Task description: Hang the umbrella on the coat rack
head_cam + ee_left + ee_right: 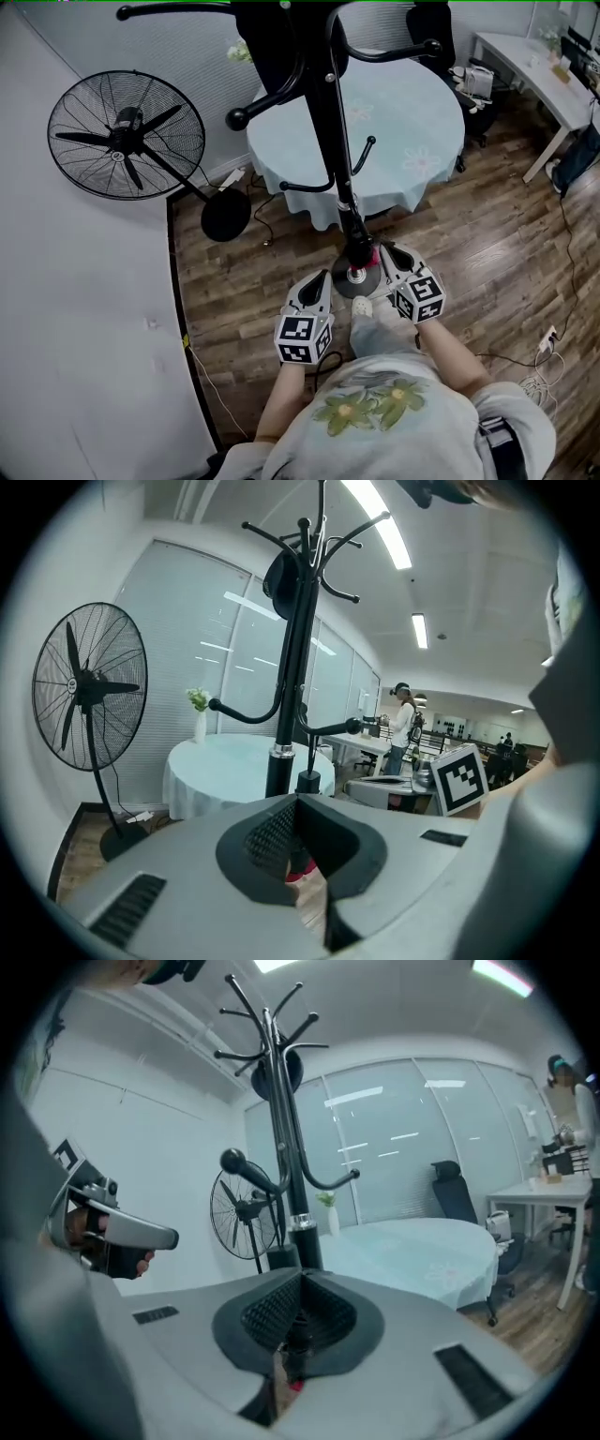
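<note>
The black coat rack (323, 103) stands in front of me on a round base (349, 284), with curved arms ending in knobs (237, 119). A dark item hangs near its top (279, 581), also seen in the right gripper view (278, 1077). My right gripper (384, 251) is shut beside the base, its pads meeting (302, 1277). A small pink thing (375, 255) lies at its tips; I cannot tell whether it is held or whether it belongs to the umbrella. My left gripper (323, 274) is shut just left of the base, with nothing in it (298, 801).
A standing fan (127, 136) is at the left by the white wall. Behind the rack are a round table with a pale cloth (412, 122) and a dark chair. A white desk (534, 66) is at the far right. Cables and a power strip (547, 342) lie on the wooden floor.
</note>
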`<state>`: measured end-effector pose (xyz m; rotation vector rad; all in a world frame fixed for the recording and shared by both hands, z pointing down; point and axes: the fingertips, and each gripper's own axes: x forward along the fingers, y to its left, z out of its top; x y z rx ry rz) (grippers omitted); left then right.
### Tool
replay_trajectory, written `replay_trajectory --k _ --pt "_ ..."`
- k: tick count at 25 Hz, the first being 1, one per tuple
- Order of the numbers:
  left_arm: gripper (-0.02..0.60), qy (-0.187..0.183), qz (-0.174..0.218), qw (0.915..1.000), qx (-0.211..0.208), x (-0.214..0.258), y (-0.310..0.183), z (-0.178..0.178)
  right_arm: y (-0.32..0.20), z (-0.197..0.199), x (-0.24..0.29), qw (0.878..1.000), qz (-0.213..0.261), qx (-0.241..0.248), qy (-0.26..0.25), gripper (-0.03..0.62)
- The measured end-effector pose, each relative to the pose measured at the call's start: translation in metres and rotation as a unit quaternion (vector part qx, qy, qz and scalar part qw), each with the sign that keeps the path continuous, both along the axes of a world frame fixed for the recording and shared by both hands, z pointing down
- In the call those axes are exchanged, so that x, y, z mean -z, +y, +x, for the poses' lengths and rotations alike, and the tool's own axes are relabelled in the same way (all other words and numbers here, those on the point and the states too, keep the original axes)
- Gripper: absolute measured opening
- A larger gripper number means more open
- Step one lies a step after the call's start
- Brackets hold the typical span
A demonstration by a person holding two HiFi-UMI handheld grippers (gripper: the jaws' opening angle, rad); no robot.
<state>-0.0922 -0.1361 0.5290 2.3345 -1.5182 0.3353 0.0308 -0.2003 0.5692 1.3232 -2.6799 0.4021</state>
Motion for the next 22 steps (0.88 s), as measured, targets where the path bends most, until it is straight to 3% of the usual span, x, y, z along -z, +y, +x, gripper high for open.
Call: replay_trajectory --k 6,22 --pt "0.002 0.006 0.022 0.9997 -0.008 0.017 0.006 0.015 0.024 0.002 0.021 1.000 -0.008 0.000 0.017 0.000" --pt "0.002 0.008 0.039 0.9990 -0.019 0.039 0.034 0.038 0.068 0.005 0.060 1.000 0.015 0.021 -0.002 -0.003"
